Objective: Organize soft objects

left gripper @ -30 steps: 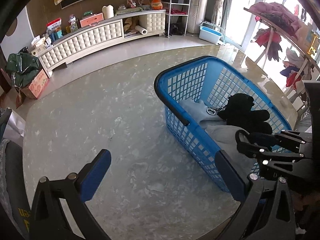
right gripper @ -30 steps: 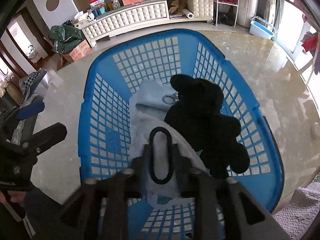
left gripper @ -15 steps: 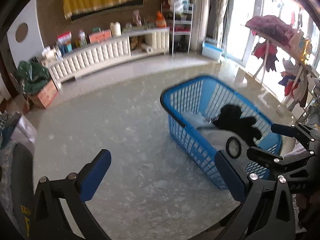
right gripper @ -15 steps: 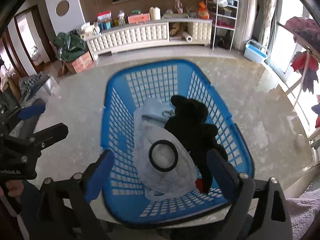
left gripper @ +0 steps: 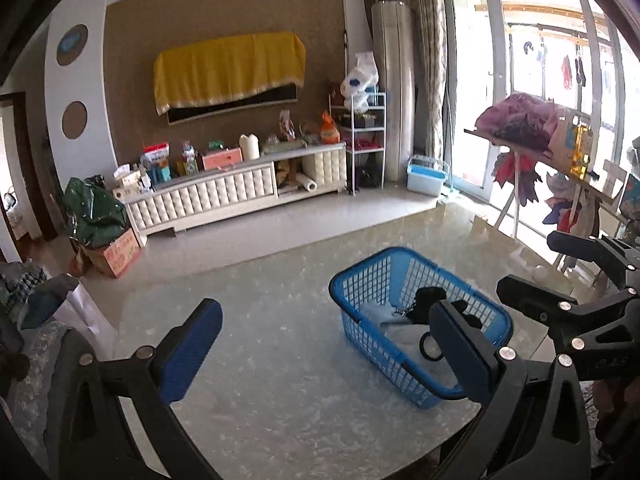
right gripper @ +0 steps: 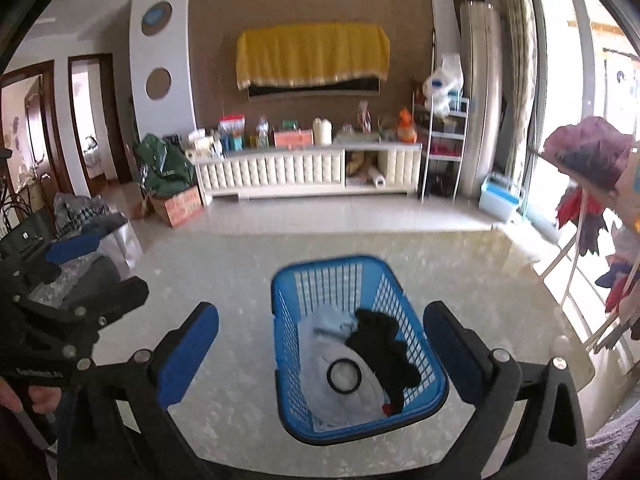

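basket: blue plastic basket [right gripper: 360, 420] sits on my marble-look worktop [right gripper: 224, 408], toward the right side in the left wrist view, dead ahead in the right wrist view

soft stuff: it's all inside the basket. There's a pale grey cloth [right gripper: 340, 400] filling most of the floor of it, a black plush toy [right gripper: 384, 352] lying along the right half, and a black hair tie [right gripper: 344, 374] resting flat on top of the grey cloth

red bit: some small red thing [right gripper: 386, 409] peeks out under the plush near the front wall, can't tell what it is

my right claw: right claw [right gripper: 320, 354] is up above the basket, jaws opening and already about as wide as they go, nothing between them, blue pads well clear of everything

my left claw: left claw [left gripper: 324, 348] is wide open too, empty, hovering over bare worktop to the left of the basket

hand: you can see my fingers [right gripper: 36, 394] wrapped round the left claw's handle at the edge of the right wrist view

background: yellow cloth [left gripper: 228, 68] draped on the wall, white padded cabinet [left gripper: 224, 196] with clutter on it, and a drying rack [left gripper: 532, 152] by the window
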Demonstrator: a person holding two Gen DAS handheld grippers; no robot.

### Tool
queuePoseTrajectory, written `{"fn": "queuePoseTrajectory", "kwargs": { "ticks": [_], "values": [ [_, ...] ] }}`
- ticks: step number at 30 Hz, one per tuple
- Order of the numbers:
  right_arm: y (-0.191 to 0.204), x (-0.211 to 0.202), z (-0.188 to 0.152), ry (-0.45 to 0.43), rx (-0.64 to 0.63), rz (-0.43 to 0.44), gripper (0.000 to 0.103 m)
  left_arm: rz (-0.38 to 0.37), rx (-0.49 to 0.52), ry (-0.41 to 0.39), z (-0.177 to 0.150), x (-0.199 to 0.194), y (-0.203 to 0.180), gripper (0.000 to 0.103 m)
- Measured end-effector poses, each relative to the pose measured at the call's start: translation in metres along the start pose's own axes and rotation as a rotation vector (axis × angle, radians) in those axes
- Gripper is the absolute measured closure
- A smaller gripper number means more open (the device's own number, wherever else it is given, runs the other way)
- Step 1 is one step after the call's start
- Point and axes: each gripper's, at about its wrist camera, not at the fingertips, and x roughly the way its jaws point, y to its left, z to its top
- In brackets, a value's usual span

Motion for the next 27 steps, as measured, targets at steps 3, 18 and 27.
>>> {"fn": "queuePoseTrajectory", "kwargs": {
  "ticks": [3,18,27],
  "values": [
    [0.002,-0.013,0.002,-0.038,-0.006,-0.005,0.000,-0.003,-0.011,-0.028,0.004,-0.017,-0.004,0.000],
    [-0.004,-0.025,-0.008,-0.074,-0.005,-0.015,0.000,-0.009,-0.013,-0.066,-0.003,-0.046,-0.018,0.000],
    [-0.005,-0.029,-0.006,-0.085,0.004,-0.010,0.000,-0.013,-0.006,-0.086,-0.001,-0.059,-0.021,0.000]
  ]
}}
